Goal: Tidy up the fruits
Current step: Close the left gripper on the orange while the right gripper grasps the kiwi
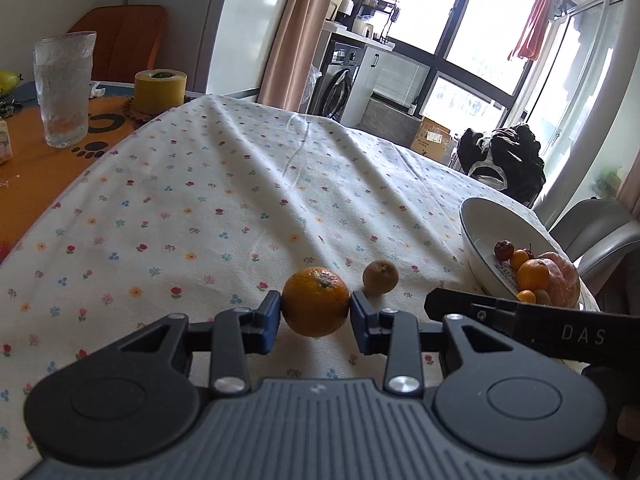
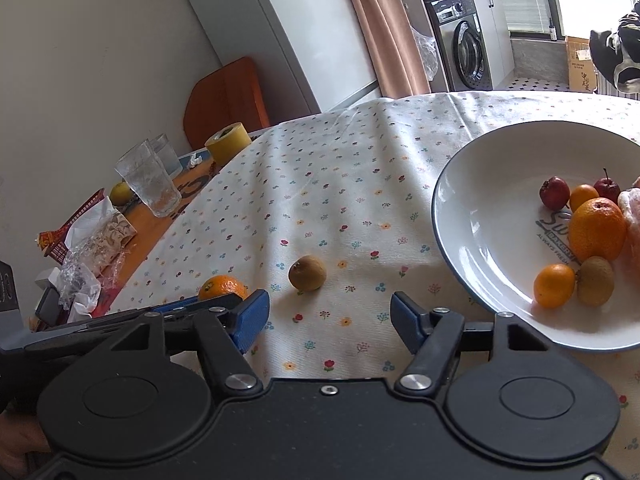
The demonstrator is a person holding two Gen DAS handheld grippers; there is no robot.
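Observation:
My left gripper is shut on an orange, its blue pads pressed against both sides just above the flowered tablecloth. A brown kiwi lies on the cloth just beyond it to the right. In the right wrist view the same orange shows behind the left gripper's fingers, and the kiwi lies ahead. My right gripper is open and holds nothing. The white bowl at the right holds several oranges, small red fruits and a kiwi; it also shows in the left wrist view as the bowl.
A glass and a yellow tape roll stand on the orange mat at the far left. Wrappers and tissue lie by the table's left edge. A grey chair stands beyond the bowl.

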